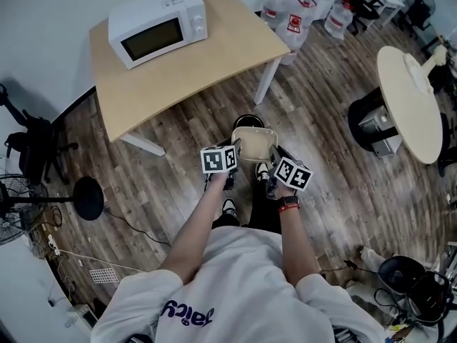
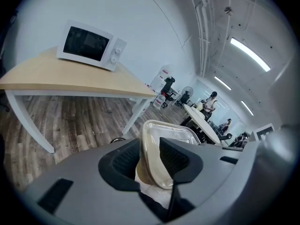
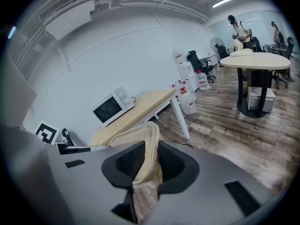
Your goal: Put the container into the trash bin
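Observation:
A shallow clear plastic container with a beige inside hangs in the air in front of me, held from both sides. My left gripper is shut on its left rim, which runs between the pads in the left gripper view. On its right rim my right gripper is shut, the thin edge pinched between the jaws. Directly under the container's far edge sits a round black trash bin, mostly hidden by it. A sliver of the bin's rim shows past the left jaws.
A light wooden table with a white microwave stands beyond the bin, its white leg close by. Water jugs stand at the back, a round table to the right, a fan base to the left.

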Action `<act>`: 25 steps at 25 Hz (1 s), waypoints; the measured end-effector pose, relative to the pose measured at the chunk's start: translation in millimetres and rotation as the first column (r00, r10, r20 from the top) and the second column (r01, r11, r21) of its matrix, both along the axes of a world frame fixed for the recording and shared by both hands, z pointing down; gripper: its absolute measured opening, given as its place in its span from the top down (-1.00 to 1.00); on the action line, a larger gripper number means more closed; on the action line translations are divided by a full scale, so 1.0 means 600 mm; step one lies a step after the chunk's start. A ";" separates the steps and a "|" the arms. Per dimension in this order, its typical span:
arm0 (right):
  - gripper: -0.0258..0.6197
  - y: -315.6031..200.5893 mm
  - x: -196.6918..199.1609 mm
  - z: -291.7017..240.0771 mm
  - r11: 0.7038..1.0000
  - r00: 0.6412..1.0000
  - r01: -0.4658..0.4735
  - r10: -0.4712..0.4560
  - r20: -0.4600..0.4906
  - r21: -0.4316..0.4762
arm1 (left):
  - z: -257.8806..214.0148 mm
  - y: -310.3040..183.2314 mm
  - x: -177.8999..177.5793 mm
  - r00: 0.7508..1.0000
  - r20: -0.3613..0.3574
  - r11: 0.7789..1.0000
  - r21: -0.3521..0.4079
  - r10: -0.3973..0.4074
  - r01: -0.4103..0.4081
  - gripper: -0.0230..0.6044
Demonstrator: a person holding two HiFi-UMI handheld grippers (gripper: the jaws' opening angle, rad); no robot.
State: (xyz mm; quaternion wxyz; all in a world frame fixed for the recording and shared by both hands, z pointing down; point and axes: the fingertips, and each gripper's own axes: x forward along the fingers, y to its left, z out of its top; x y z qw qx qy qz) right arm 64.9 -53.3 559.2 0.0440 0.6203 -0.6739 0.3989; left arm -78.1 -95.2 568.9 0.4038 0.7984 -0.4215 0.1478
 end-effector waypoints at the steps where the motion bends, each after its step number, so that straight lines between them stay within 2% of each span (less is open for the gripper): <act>1: 0.60 -0.013 0.008 0.008 1.000 1.000 -0.002 0.002 0.007 -0.008 | 0.010 -0.013 0.006 1.000 -0.007 1.000 -0.012 -0.004 0.003 0.47; 8: 0.64 -0.111 0.077 0.062 0.998 0.998 0.045 -0.043 0.035 -0.049 | 0.082 -0.102 0.068 0.999 -0.038 0.996 -0.085 -0.040 0.036 0.45; 13: 0.66 -0.179 0.094 0.126 0.994 0.996 0.074 -0.070 0.050 -0.078 | 0.154 -0.162 0.087 0.998 -0.016 0.990 -0.127 -0.064 0.061 0.42; 17: 0.67 -0.221 0.120 0.178 0.992 0.996 0.072 -0.066 0.055 -0.107 | 0.216 -0.201 0.113 0.999 0.014 0.987 -0.151 -0.045 0.046 0.42; 25: 0.67 -0.302 0.150 0.326 0.979 0.995 0.093 -0.086 0.049 -0.181 | 0.371 -0.270 0.144 0.996 0.038 0.966 -0.244 -0.075 0.082 0.46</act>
